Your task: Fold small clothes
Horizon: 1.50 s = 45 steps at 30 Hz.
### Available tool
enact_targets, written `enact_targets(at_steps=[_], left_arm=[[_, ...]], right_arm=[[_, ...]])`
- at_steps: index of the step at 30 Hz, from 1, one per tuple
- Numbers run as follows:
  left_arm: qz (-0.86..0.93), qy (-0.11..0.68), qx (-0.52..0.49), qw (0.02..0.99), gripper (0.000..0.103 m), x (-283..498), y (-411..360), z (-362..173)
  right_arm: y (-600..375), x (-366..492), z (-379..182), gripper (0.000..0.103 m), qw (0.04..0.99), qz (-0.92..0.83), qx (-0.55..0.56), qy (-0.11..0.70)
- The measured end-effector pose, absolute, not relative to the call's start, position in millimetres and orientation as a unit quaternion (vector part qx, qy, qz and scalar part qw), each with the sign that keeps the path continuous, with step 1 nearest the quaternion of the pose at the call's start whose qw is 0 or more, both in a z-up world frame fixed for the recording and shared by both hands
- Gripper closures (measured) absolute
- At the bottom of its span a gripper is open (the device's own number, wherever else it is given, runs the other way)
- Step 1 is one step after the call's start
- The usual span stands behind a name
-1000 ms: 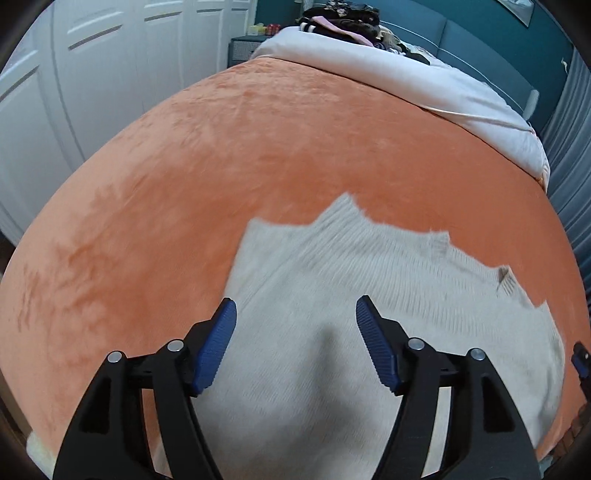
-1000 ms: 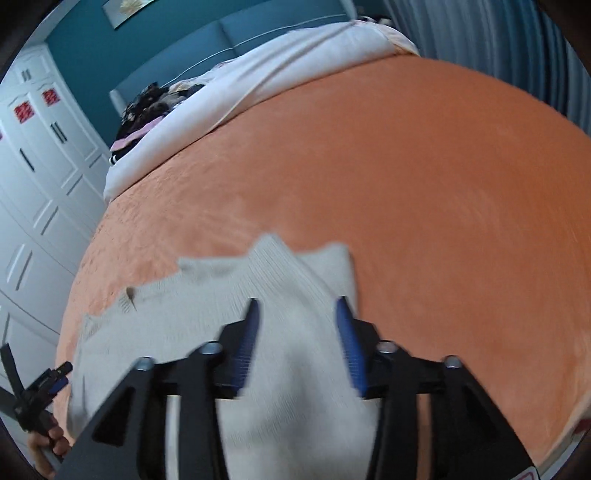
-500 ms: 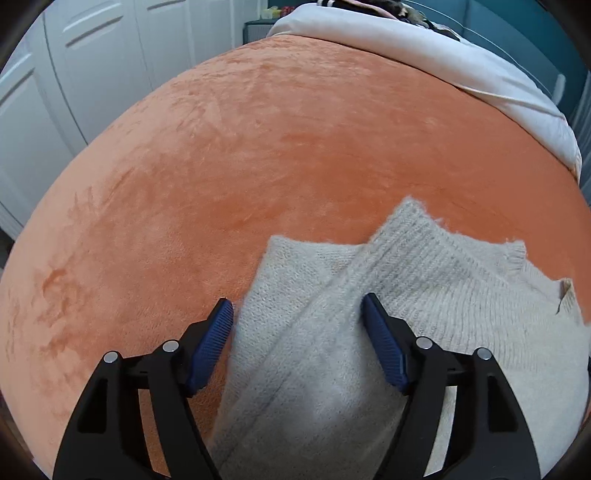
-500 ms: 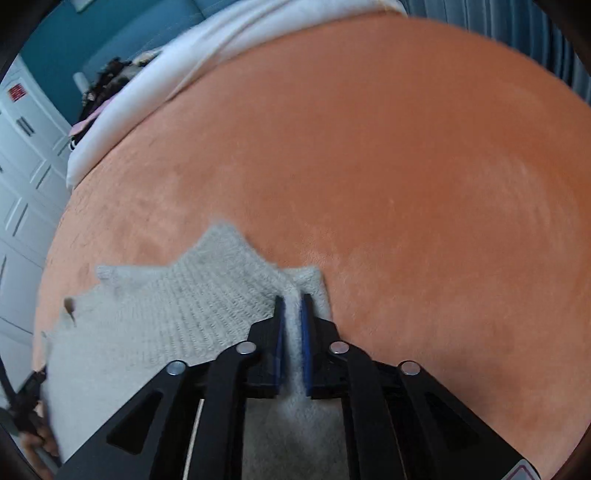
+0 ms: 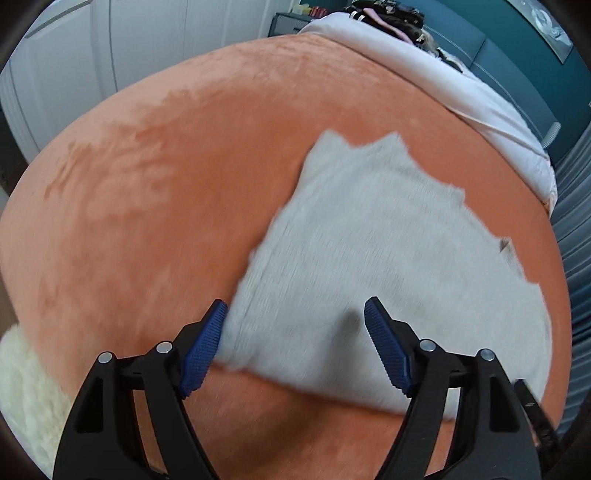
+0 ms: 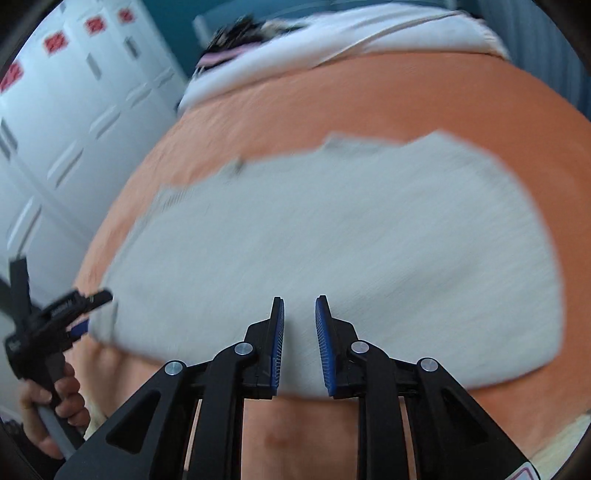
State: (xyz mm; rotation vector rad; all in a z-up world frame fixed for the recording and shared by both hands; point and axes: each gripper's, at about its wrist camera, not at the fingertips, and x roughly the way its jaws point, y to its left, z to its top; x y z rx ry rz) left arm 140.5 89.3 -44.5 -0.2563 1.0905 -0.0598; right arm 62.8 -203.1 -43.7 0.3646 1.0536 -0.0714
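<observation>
Sweater [image 5: 388,258], pale grey knit, lies flat on the orange blanket [image 5: 166,192] of the bed, its outline blurred in both views; left tongs [image 5: 295,343] spread wide above the sweater's near edge, holding nothing, one blue pad [image 5: 201,347] just beside the sweater's left corner; right tongs [image 6: 299,343] parted by a narrow gap over the sweater's near edge, nothing between them; beyond the sweater a white duvet [image 5: 461,85] with dark clothes [image 5: 384,14] piled on it; white wardrobe doors [image 6: 66,122] stand left of the bed.
</observation>
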Motion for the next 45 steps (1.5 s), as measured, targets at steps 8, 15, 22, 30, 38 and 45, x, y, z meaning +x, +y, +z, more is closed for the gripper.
enact_targets(at_steps=[8, 15, 22, 30, 38, 45], left_arm=[[-0.004, 0.51, -0.187, 0.84, 0.012, 121.8, 118.2, -45.6], [0.017, 0.507, -0.258, 0.822, 0.039, 146.1, 118.5, -58.7], [-0.11, 0.449, -0.252, 0.85, 0.083, 151.3, 66.8, 37.6], [-0.349, 0.38, -0.112, 0.849, 0.091, 88.9, -120.0, 135.8], [-0.357, 0.494, -0.006, 0.793, 0.08, 52.0, -211.1, 16.2], [-0.276, 0.412, 0.072, 0.865, 0.012, 33.6, -127.4, 23.9]], right_arm=[[-207.2, 60.2, -5.7, 0.083, 0.862, -0.039, 0.204, 0.463], [-218.9, 90.3, -45.7, 0.087, 0.846, -0.055, 0.229, 0.478], [-234.8, 65.0, -50.6, 0.087, 0.847, -0.032, 0.265, 0.46], [-282.8, 2.4, -31.9, 0.08, 0.838, -0.027, 0.374, 0.397], [-358.3, -96.3, -26.5, 0.064, 0.83, -0.142, 0.382, 0.381], [-367.9, -68.7, 4.4, 0.034, 0.85, -0.089, 0.386, 0.346]])
